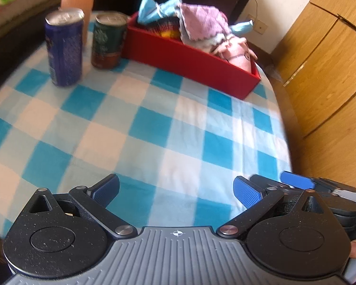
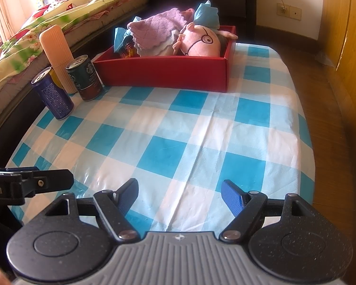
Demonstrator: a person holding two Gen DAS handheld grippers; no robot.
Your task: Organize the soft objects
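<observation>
Already piled together, the soft things sit in the red box (image 2: 168, 71) at the far end of the table, on the blue-and-white checked tablecloth (image 2: 178, 142). A lilac towel (image 2: 154, 27), fluffy with a scalloped edge, is draped over the heap near the middle. Beside it, toward the box's right end, lies a pink plush toy (image 2: 199, 42) with a round stitched eye and small stubby limbs, its body resting against the box wall. A light blue cloth (image 2: 205, 11) bunches up behind the plush, and another blue piece pokes out at the left end of the box. Something striped in dark and yellow tones shows under the towel; what it is cannot be told.

Left of the box stand a dark blue can (image 2: 53, 95), a green-and-brown can (image 2: 84, 78) and a ribbed peach cylinder (image 2: 58, 54), all upright and close together.

Both tools hang over the near part of the cloth, well apart from the box. The left gripper (image 1: 176, 193) is spread wide with nothing between its blue pads, and the right gripper (image 2: 180, 198) is likewise released and holds nothing.
</observation>
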